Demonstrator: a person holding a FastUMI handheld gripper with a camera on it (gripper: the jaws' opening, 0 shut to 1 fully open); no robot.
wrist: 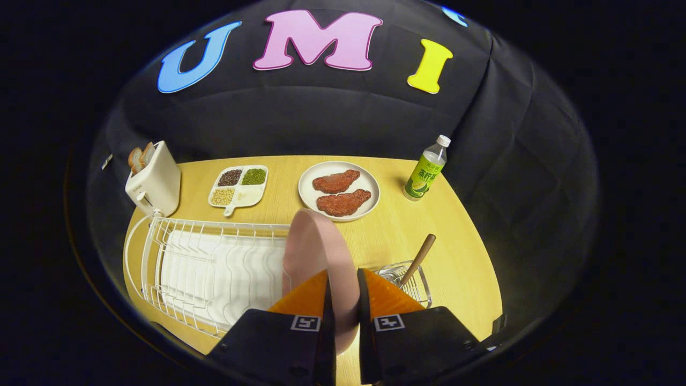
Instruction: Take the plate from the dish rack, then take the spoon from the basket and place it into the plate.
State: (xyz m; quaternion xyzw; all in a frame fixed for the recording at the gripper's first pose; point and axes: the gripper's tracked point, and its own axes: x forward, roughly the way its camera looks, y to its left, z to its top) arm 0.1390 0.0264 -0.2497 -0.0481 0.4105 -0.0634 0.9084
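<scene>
A pink plate [316, 252] stands on edge between my two orange fingers, its rim rising above them. My gripper [343, 281] is shut on the pink plate, one finger pressing on each face. Below and beside the plate lies the white wire dish rack [203, 268], its slots bare. Just beyond my right finger sits a small wire basket [412, 279]. A spoon with a brown wooden handle [419, 258] leans out of the basket; its bowl is hidden inside.
On the yellow table [455, 252] beyond the rack stand a white toaster with bread [154, 182], a divided dish of beans [238, 185], a white plate with two pieces of meat [339, 190] and a green bottle [426, 169].
</scene>
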